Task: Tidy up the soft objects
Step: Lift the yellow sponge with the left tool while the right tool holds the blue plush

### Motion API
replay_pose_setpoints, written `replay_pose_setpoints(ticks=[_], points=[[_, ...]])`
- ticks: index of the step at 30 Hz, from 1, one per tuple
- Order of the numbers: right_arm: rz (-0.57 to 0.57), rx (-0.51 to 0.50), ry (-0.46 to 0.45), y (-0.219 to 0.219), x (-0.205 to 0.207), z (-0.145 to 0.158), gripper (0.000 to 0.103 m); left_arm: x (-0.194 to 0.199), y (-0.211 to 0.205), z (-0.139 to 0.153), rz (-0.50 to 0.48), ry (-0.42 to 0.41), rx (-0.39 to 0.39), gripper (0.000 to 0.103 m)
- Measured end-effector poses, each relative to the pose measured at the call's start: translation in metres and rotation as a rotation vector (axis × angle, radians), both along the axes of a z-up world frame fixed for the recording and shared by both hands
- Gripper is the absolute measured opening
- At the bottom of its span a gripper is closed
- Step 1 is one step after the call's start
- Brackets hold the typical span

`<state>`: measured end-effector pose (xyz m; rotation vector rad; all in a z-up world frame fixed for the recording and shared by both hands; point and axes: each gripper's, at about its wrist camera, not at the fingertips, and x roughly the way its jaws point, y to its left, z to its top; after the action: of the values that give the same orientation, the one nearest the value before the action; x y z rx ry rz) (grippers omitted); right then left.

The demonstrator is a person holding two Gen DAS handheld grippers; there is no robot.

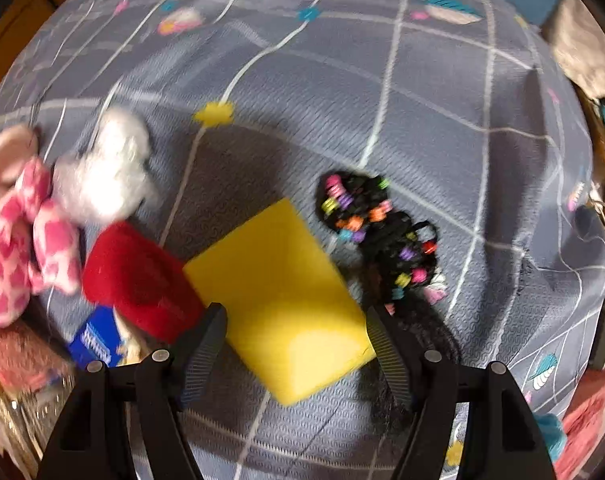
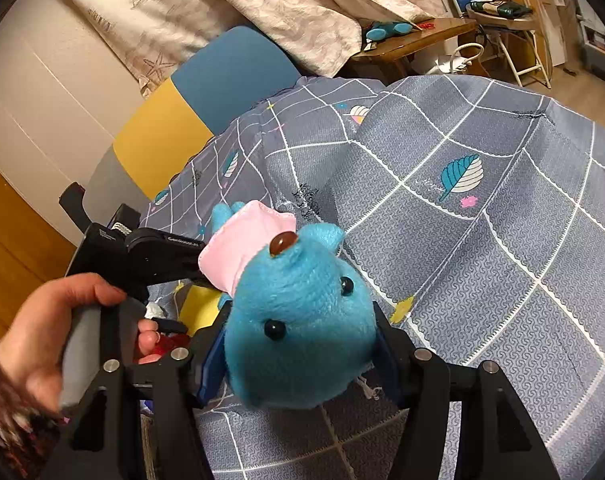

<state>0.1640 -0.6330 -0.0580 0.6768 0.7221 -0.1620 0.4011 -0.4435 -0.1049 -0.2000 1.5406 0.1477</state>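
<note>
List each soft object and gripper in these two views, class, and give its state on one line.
Yellow sponge: lying flat between open jaws, ungripped.
Blue plush: held, clamped in jaws.
Red plush: resting against sponge.
White plush: lying free.
Left gripper: open.
Right gripper: shut on blue plush.

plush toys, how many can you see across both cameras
3: a pink-and-white plush at the bedspread's left edge, a white plush beside it, and a blue plush in the right gripper. More may be hidden.

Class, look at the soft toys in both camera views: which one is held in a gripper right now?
The blue plush toy, squeezed by the right gripper. The pink-and-white plush and white plush lie loose on the blanket.
</note>
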Motion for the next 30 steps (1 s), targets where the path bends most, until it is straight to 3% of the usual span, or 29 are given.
replay_pose_setpoints(ticks=[6,8,11,14,17,21,25,30], points=[[-0.013,0.025,0.001,-0.003,-0.001,-0.002,0.063,0.003,0.013,-0.002,0.053,0.015,-0.050,0.075],[-0.011,0.029,-0.001,-0.003,-0.002,-0.002,0.063,0.006,0.014,-0.009,0.051,0.028,-0.048,0.078],[-0.012,0.023,0.000,-0.003,-0.002,-0.001,0.064,0.007,0.022,-0.019,0.092,0.049,-0.109,0.083],[-0.015,0.027,0.004,-0.003,-0.001,-0.002,0.064,0.008,0.021,-0.035,0.066,0.090,-0.133,0.085],[-0.015,0.035,0.005,-0.003,0.000,-0.003,0.064,0.005,0.017,-0.039,0.031,0.058,-0.122,0.091],[-0.018,0.032,0.007,-0.004,0.000,-0.004,0.064,-0.007,0.003,-0.039,-0.084,0.012,-0.045,0.089],[-0.028,0.048,0.006,-0.007,-0.001,-0.005,0.064,-0.025,0.003,-0.034,-0.168,-0.060,-0.040,0.085],[-0.050,0.047,0.012,-0.012,-0.004,-0.007,0.064,-0.055,0.026,-0.025,-0.136,-0.081,-0.161,0.084]])
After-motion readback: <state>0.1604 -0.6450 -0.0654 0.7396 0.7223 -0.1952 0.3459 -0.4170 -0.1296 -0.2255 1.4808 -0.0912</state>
